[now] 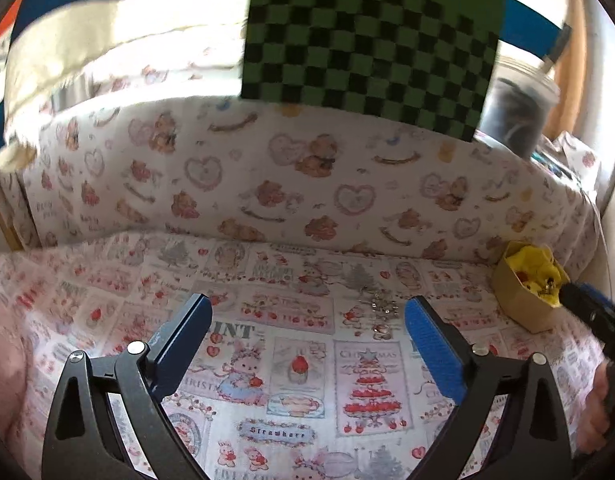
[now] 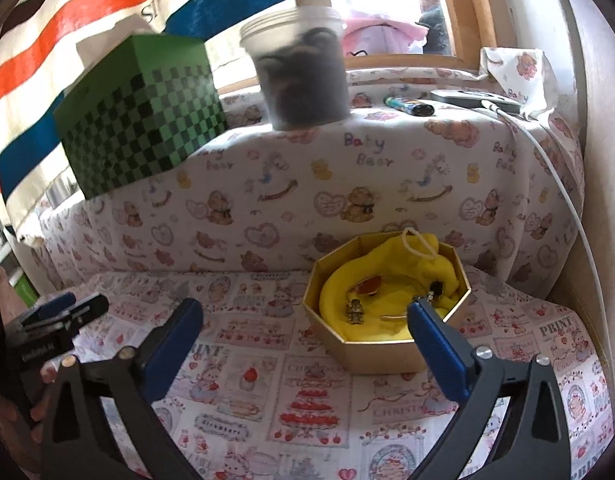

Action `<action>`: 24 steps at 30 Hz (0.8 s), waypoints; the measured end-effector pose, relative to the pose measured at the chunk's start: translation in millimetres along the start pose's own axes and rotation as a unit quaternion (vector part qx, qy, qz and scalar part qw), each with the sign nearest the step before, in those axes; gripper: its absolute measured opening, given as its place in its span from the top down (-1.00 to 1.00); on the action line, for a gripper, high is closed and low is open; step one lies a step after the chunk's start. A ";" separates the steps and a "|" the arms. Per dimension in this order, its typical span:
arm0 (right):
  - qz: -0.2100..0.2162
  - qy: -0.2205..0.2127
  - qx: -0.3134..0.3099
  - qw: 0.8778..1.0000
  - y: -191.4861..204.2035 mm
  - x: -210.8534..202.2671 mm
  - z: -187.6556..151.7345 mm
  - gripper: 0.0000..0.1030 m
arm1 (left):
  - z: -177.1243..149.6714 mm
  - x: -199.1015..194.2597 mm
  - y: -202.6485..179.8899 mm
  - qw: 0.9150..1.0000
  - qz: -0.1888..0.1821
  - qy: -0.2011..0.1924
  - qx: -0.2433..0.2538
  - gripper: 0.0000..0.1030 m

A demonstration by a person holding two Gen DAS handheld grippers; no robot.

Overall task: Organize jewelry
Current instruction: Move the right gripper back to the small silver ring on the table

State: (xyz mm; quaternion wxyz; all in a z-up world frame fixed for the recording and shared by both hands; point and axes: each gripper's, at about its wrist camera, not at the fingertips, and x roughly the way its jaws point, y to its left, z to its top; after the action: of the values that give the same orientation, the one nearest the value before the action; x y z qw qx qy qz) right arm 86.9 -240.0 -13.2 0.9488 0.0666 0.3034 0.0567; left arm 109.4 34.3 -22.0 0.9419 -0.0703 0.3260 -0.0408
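Printed cotton with Christmas trees and strawberries, the cloth (image 1: pixel 291 364) covered the surface under both grippers and ran up into a teddy-bear patterned ledge behind them. On that ledge, far beyond the fingers, stood a green and black chequered box (image 2: pixel 141 114) and, beside it, a translucent plastic tub (image 2: pixel 301 76) with dark contents.

Nearer in, the gold octagonal cardboard box (image 2: pixel 381 354) lined with yellow cloth sat just ahead of the right gripper (image 2: pixel 305 322), touching or nearly touching its right-hand finger. Inside lay an orange-stoned piece (image 2: pixel 369 287), a small dark metal charm (image 2: pixel 355 312) and a thin gold bangle.

The left gripper (image 1: pixel 307 312) had its jaws spread wide with nothing between them. The right gripper's jaws were likewise fully apart and empty.

Smallest of all, a silvery cluster of small jewelry (image 1: pixel 381 312) lay loose on the cloth between the left gripper's fingertips and slightly beyond them, closer to the right-hand one; blur made it hard to say what kind of piece it was.
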 end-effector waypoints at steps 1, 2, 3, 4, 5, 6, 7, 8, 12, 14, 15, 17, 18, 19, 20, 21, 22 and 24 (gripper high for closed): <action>0.000 0.002 -0.001 1.000 0.7 0.9 -0.9 -0.98 | 0.1 2.5 4.1 1.000 -0.008 0.005 -0.012 -0.87; 0.000 0.004 -0.002 1.000 1.2 1.9 -1.5 -0.98 | 0.5 4.7 7.0 1.000 -0.012 0.011 -0.023 -0.87; 0.001 0.005 -0.002 1.000 1.6 2.7 -2.3 -0.98 | 0.4 5.4 9.8 0.999 -0.013 0.014 -0.032 -0.87; 0.000 0.007 -0.003 1.000 2.2 3.4 -2.9 -0.98 | 0.6 6.1 12.6 0.999 -0.013 0.016 -0.039 -0.87; 0.000 0.007 -0.004 1.000 2.7 3.2 -3.0 -0.98 | 0.3 7.1 15.2 0.999 -0.014 0.018 -0.046 -0.87; -0.001 0.007 -0.006 1.000 3.4 3.3 -3.4 -0.98 | -0.1 9.2 18.7 0.998 -0.015 0.024 -0.056 -0.87; -0.002 0.008 -0.007 1.000 3.9 3.6 -3.9 -0.98 | -0.3 10.1 21.7 0.997 -0.015 0.027 -0.064 -0.87; -0.002 0.008 -0.008 1.000 4.4 3.6 -4.0 -0.98 | -0.5 9.5 24.0 0.997 -0.015 0.026 -0.070 -0.87; -0.001 0.010 -0.014 1.000 6.1 3.0 -5.0 -0.98 | 0.8 5.5 27.4 0.997 -0.003 0.015 -0.074 -0.87; 0.003 0.012 -0.018 1.000 7.4 2.9 -5.0 -0.98 | 1.3 5.5 27.1 0.997 -0.002 0.017 -0.072 -0.87; 0.008 0.013 -0.023 1.000 9.0 3.6 -5.4 -0.98 | 1.7 4.4 27.1 0.997 0.001 0.017 -0.071 -0.87; 0.009 0.033 -0.041 0.999 14.2 8.2 -6.9 -1.00 | 3.1 1.3 27.2 0.997 0.005 0.012 -0.070 -0.87; 0.018 0.043 -0.044 0.998 17.8 8.9 -7.3 -1.00 | 4.2 -0.3 27.5 0.998 0.008 0.009 -0.069 -0.87; 0.030 0.048 -0.045 0.997 22.1 7.8 -7.3 -1.00 | 5.2 -1.9 27.5 0.998 0.011 0.005 -0.068 -0.87; 0.031 0.051 -0.049 0.997 25.3 7.6 -7.1 -1.00 | 6.5 -4.6 28.3 0.998 0.015 0.000 -0.067 -0.87; 0.029 0.053 -0.059 0.996 31.3 7.1 -6.5 -1.00 | 8.3 -8.0 29.7 0.998 0.018 -0.005 -0.067 -0.87; 0.029 0.053 -0.068 0.996 37.3 7.0 -5.7 -1.00 | 10.4 -11.3 31.7 0.997 0.018 -0.009 -0.068 -0.87; 0.011 0.062 -0.078 0.995 46.4 11.4 -4.1 -1.00 | 14.9 -14.5 37.5 0.997 0.018 -0.002 -0.077 -0.87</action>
State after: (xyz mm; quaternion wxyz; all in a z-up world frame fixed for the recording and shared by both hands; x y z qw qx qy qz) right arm 90.6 -192.3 -15.6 0.9298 -0.0077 0.3557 0.0944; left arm 108.5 74.7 -7.6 0.9348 -0.1366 0.3278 0.0015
